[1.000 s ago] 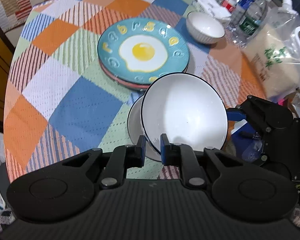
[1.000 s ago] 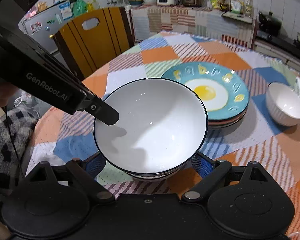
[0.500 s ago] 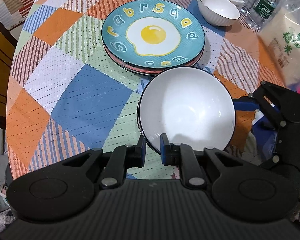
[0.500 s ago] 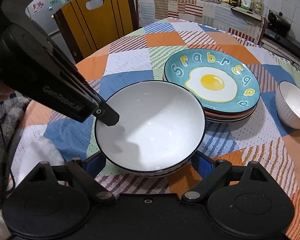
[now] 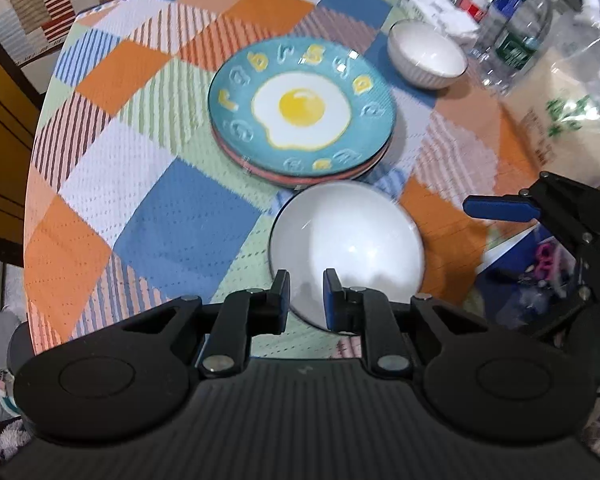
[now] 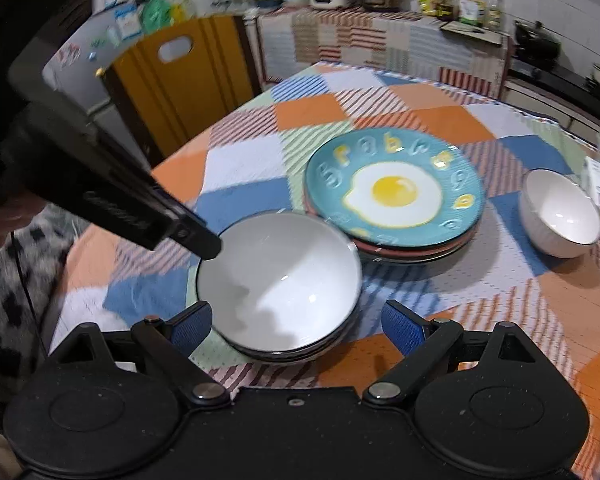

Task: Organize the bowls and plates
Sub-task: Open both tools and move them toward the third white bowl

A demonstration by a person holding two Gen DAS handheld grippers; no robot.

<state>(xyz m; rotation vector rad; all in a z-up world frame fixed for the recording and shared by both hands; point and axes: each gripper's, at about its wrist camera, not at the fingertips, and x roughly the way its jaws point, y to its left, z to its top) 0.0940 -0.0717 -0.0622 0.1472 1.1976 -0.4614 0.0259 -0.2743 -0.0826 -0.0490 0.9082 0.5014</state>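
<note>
A large white bowl with a dark rim point(image 5: 346, 240) point(image 6: 284, 276) sits nested in another like it on the checked tablecloth, just in front of a stack of plates topped by a teal fried-egg plate point(image 5: 300, 110) point(image 6: 394, 192). My left gripper point(image 5: 305, 294) hovers over the bowl's near rim. Its jaws are opening, and the pads stand a little apart, off the rim. My right gripper point(image 6: 296, 326) is open wide, its blue pads on either side of the bowl stack without touching it. A small white ribbed bowl point(image 5: 426, 56) point(image 6: 560, 212) stands beyond the plates.
Water bottles point(image 5: 516, 36), a tissue pack point(image 5: 440, 4) and a clear bag of rice point(image 5: 572, 120) crowd the table's far right. A yellow wooden chair point(image 6: 176, 76) stands at the table's far side. The round table's edge runs close below the bowls.
The left gripper held the big bowl tilted by its rim, lowered it into the bowl beneath, then parted its jaws and let go. Both grippers have drawn back slightly.
</note>
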